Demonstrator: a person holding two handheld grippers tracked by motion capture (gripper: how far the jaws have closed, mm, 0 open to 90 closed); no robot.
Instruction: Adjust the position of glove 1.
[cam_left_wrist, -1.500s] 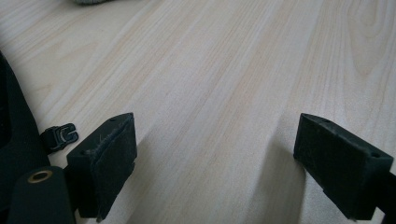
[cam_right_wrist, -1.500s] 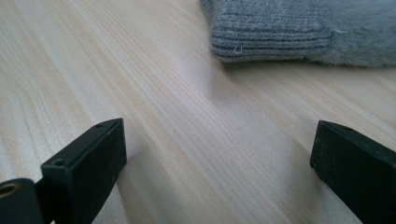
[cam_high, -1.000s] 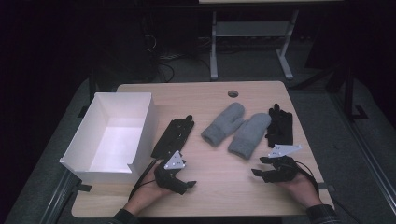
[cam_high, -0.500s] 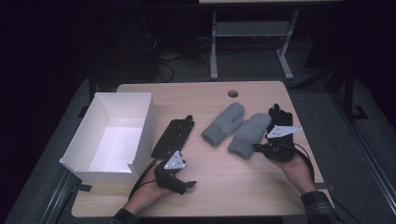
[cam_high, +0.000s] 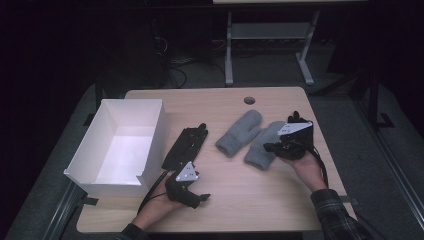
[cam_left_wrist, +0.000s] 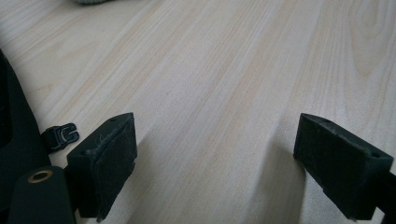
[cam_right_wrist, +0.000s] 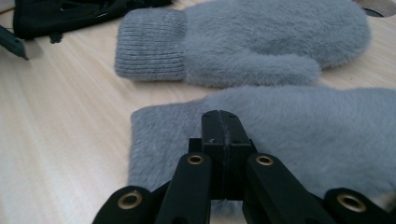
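Observation:
Two grey fluffy mittens lie side by side right of the table's middle, one (cam_high: 240, 131) farther left, the other (cam_high: 261, 146) nearer me. My right gripper (cam_high: 270, 147) is at the nearer mitten's right side, tips over its wool. In the right gripper view the jaws (cam_right_wrist: 221, 116) are shut pad to pad above the nearer mitten (cam_right_wrist: 308, 126), with nothing seen between them; the other mitten (cam_right_wrist: 261, 42) lies beyond. My left gripper (cam_high: 201, 198) rests near the front edge, open over bare wood (cam_left_wrist: 215, 140).
A white open box (cam_high: 150, 135) stands at the left. A black glove (cam_high: 186, 145) lies between the box and the mittens, and another black glove (cam_high: 296, 120) lies by the right gripper. A round hole (cam_high: 249, 100) is in the tabletop at the back.
The right hand has moved from the front right of the table away from me to the nearer grey mitten. The left hand has stayed where it was.

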